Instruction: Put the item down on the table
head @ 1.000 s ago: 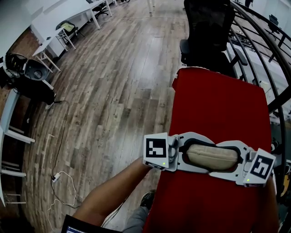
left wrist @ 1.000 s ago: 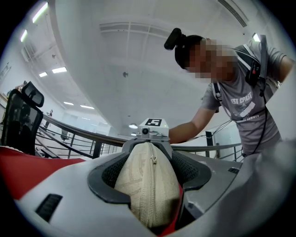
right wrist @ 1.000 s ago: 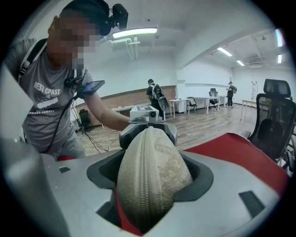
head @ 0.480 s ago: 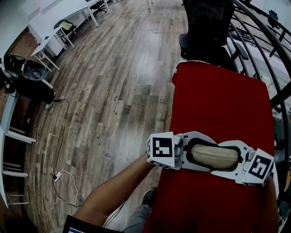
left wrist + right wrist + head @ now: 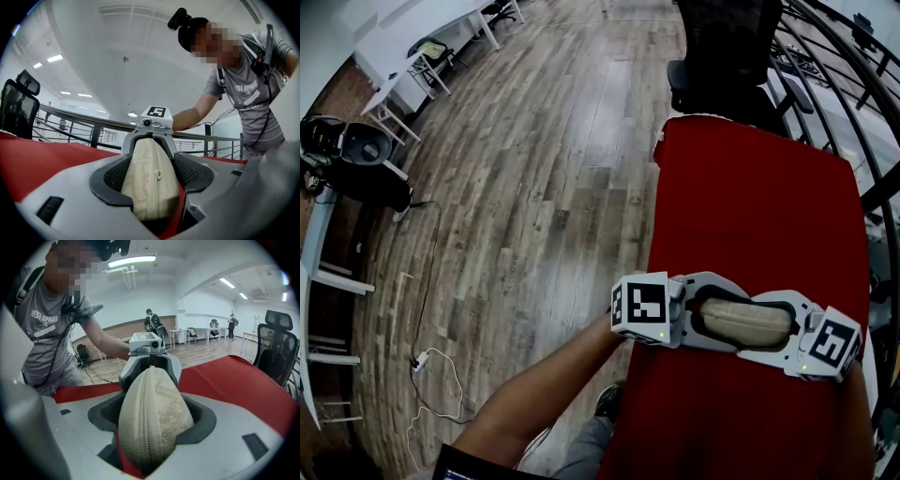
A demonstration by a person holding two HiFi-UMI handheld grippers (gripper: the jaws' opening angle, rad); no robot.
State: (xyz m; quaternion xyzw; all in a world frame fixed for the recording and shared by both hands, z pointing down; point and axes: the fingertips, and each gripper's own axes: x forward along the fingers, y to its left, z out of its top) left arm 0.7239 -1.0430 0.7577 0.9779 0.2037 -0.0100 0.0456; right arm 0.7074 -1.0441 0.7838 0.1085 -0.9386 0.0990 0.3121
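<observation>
The left tool (image 5: pixel 705 321) and the right tool (image 5: pixel 783 330) face each other, tip to tip, over the near end of the red-covered surface (image 5: pixel 750 206). Between them lies a beige zippered pouch (image 5: pixel 746 323), long side running from one tool to the other, so that each tool has one end of it.

In the left gripper view the pouch stands on edge between the dark pads, zipper toward the camera. The jaws are pressed in on its end: the left pad lies against the fabric, while a sliver of red shows by the right pad lower down. In the right gripper view the jaws likewise pinch the other end, and the fabric bulges out between the pads, zipper seam running down the middle. Each tool's marker cube shows beyond the pouch in the other's view.

Red cloth shows beneath the pouch in both gripper views, but whether the pouch touches it or hangs just above cannot be told.

A black office chair (image 5: pixel 722 56) stands at the surface's far end, and wooden floor (image 5: pixel 544 187) runs along its left side.
</observation>
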